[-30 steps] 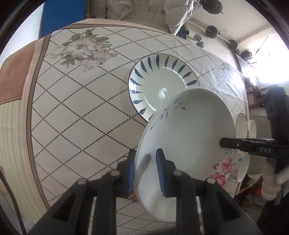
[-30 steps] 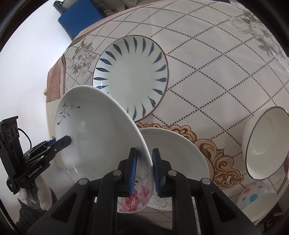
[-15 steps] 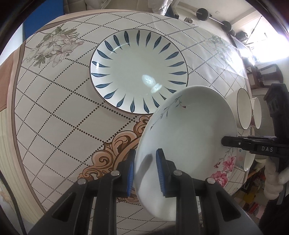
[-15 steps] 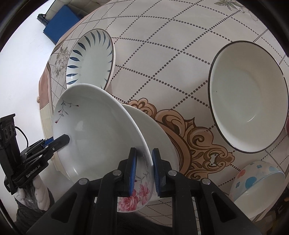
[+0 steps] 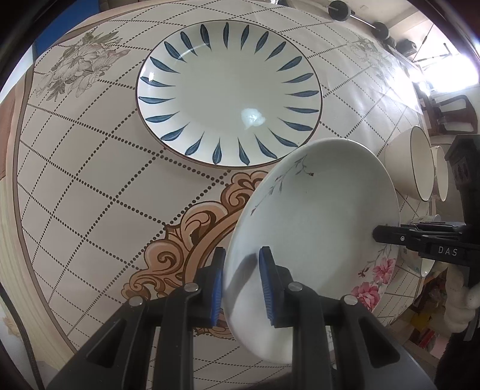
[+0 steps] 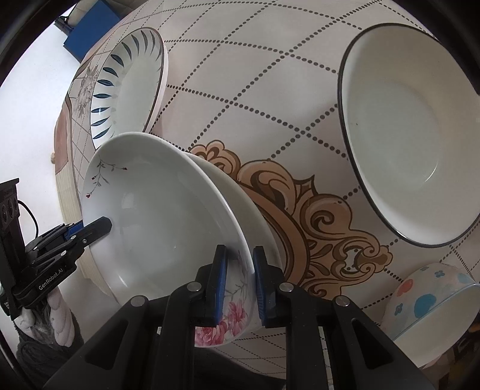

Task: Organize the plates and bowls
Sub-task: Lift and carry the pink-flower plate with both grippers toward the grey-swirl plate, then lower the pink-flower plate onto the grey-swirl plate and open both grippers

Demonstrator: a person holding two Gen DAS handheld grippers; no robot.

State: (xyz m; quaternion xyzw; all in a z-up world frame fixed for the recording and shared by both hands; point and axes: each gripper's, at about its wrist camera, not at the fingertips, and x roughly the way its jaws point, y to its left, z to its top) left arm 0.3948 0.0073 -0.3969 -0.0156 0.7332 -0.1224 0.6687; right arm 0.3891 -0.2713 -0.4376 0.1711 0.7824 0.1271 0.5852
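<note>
Two tongs, left tongs (image 5: 241, 280) and right tongs (image 6: 238, 280), pinching floral plate (image 5: 324, 216) rim

I'm working in a lived-in home, at a dining table (image 5: 90, 186) under a patterned cloth of dotted diamonds, grey printed flowers and a tan scroll medallion. Household crockery sits on it: a blue-leaf plate (image 5: 228, 93) at my twelve o'clock and a black-rimmed bowl (image 6: 411, 135) toward two o'clock. Past the table's far edge, around one o'clock, dumbbells (image 5: 339, 9) lie on the floor, and a dark wooden chair (image 5: 453, 114) stands by a bright window.
</note>
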